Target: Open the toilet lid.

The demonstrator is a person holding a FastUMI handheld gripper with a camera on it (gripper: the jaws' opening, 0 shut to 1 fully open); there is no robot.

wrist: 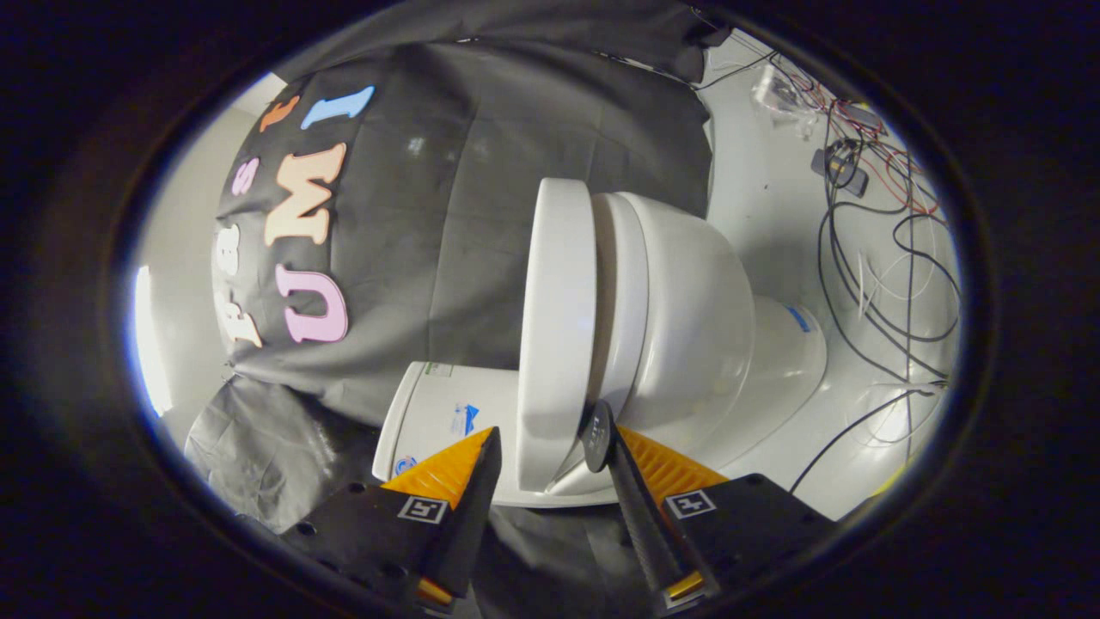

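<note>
While the camera sits rolled on its side, the toilet [687, 327] fills the middle of the gripper view, and everything reads off it: the toilet lid [557, 327] stands edge-on, parted from the bowl along most of its length, with the tank [447, 413] just behind it near the fingers. And the gripper [550, 434] is spread wide, released, its two fingers straddling the lid's near edge, one on the tank side, the other tucked into the gap on the bowl side. Whether either fingertip presses the lid, I cannot tell. Beyond the bowl, loose cables [885, 258] trail across the pale floor [765, 223].
</note>
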